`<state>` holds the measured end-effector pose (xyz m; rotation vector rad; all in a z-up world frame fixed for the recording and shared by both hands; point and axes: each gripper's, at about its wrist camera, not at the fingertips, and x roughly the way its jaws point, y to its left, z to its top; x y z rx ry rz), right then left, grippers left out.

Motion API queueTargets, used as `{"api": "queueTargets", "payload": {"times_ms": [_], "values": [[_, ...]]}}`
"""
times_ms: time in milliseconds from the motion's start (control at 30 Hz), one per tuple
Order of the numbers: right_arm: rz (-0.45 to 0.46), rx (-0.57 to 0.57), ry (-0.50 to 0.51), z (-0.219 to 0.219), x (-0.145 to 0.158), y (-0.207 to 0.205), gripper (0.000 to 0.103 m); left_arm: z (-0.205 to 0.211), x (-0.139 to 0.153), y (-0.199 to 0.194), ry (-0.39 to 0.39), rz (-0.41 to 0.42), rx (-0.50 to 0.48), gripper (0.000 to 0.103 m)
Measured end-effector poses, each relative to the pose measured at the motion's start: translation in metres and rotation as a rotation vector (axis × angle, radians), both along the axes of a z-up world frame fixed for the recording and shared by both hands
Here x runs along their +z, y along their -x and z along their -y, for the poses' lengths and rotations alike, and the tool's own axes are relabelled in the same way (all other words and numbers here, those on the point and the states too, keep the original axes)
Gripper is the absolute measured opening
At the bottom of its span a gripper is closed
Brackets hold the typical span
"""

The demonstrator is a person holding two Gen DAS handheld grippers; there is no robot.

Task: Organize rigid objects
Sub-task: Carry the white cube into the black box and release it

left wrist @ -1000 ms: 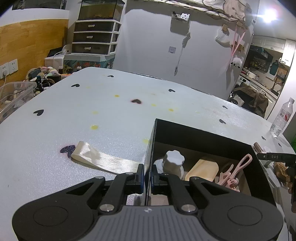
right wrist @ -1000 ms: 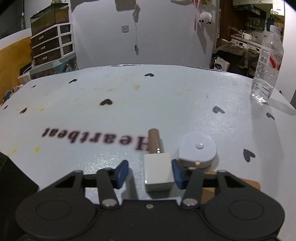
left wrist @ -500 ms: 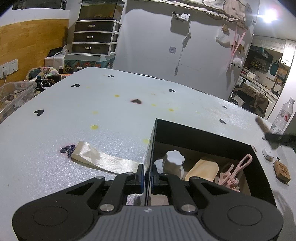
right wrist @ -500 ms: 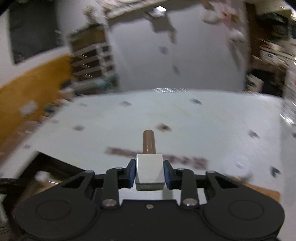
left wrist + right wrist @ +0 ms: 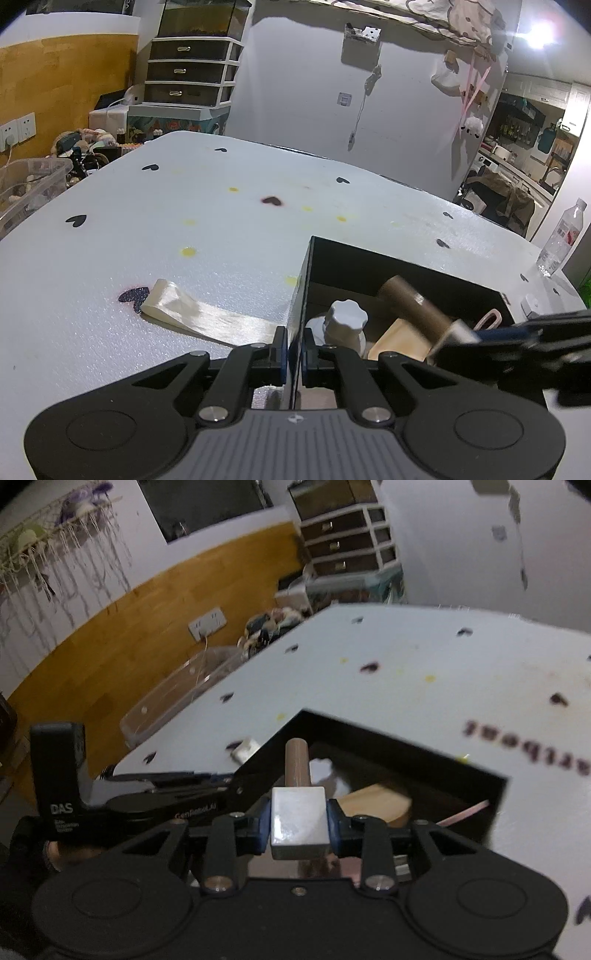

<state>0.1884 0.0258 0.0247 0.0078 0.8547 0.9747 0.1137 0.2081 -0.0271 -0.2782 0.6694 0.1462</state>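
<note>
1. The stamp (image 5: 298, 814), a white block with a brown cylindrical handle, sits clamped between the pads of the right gripper (image 5: 298, 821); its handle points forward, away from the gripper.
2. The stamp hangs over the open black box (image 5: 402, 760), above the things inside it.
3. In the left wrist view the stamp (image 5: 417, 308) comes in from the right, tilted over the box's interior.
4. In the box lie a white knobbed piece (image 5: 343, 325), a pale wooden block (image 5: 399, 341) and a pink clip (image 5: 487, 319).
5. The left gripper (image 5: 291, 349) is pinched narrow on the box's (image 5: 373, 258) near wall.
6. A cream ribbon (image 5: 199, 317) lies on the white table (image 5: 184, 221) just left of the box; a water bottle (image 5: 561, 240) stands far right.
</note>
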Motion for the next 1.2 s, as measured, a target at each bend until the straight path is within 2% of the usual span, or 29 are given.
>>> {"api": "queueTargets", "payload": {"times_ms": [400, 533, 633, 733, 800, 867, 1067, 1200], "values": [[-0.138, 0.056, 0.085, -0.032, -0.029, 0.011, 0.032, 0.0, 0.002, 0.0, 0.011, -0.002, -0.001, 0.007], [-0.157, 0.082, 0.095, -0.035, -0.032, 0.016, 0.039, 0.0, 0.002, 0.0, 0.011, -0.002, -0.001, 0.007], [-0.14, 0.09, 0.09, -0.034, -0.028, 0.019, 0.046, 0.0, 0.002, -0.001, 0.009, -0.003, -0.001, 0.007], [-0.132, 0.085, 0.097, -0.032, -0.026, 0.019, 0.047, 0.0, 0.002, -0.001, 0.01, -0.003, 0.0, 0.007], [-0.124, 0.08, 0.108, -0.03, -0.026, 0.019, 0.054, 0.0, 0.003, 0.0, 0.012, -0.003, 0.001, 0.007], [-0.108, 0.081, 0.117, -0.029, -0.024, 0.02, 0.065, 0.0, 0.003, 0.0, 0.011, -0.003, 0.001, 0.007], [-0.046, 0.075, 0.111, -0.019, -0.014, 0.022, 0.079, -0.001, 0.004, -0.001, 0.01, -0.004, 0.003, 0.007], [0.004, 0.051, 0.087, -0.006, -0.003, 0.02, 0.085, -0.001, 0.003, -0.001, 0.009, -0.004, 0.002, 0.007]]}}
